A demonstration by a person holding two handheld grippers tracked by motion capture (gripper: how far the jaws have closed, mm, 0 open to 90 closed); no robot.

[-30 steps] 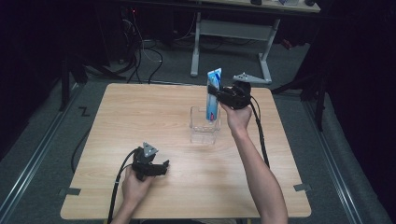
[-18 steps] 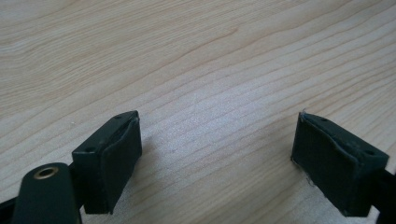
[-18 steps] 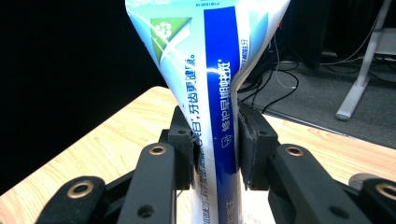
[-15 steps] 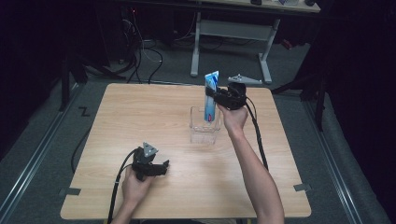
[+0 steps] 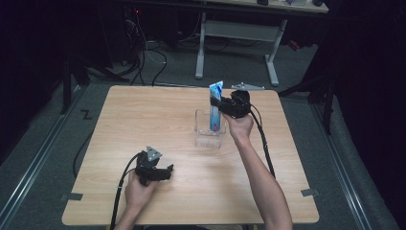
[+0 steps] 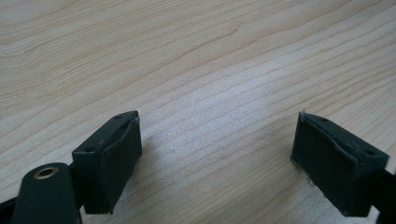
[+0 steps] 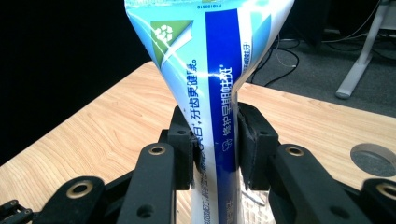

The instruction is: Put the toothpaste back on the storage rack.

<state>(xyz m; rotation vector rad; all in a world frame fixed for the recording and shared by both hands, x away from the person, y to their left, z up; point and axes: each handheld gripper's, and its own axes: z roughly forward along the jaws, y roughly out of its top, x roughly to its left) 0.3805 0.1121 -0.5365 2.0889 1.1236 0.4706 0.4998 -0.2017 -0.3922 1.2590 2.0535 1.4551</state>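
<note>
Your right gripper is squeezing a toothpaste tube. In the right gripper view the two black jaws press on both sides of the tube, a bit below its wide flat end, and the tube is pinched thin where they hold it. The tube is blue, white and green w/ printed writing on it. It stands upright, flat end at the top.

The low part of the tube is inside a clear plastic box. The box sits on the wooden table, near the middle, a bit to the right and toward the far side. Can't tell if the tube's bottom touches the box floor.

Your right hand is just beside the box, on its right, and your arm reaches in from the bottom of the high view. A black cable runs down along that arm.

Your left gripper is well apart from the box, near the front left of the table, w/ your left hand around it. In the left gripper view its jaws are spread wide w/ bare wood between them, holding nothing. The gripper sits low, close to the table top.

Behind the table there's a white desk frame and some cables on the grey floor.
</note>
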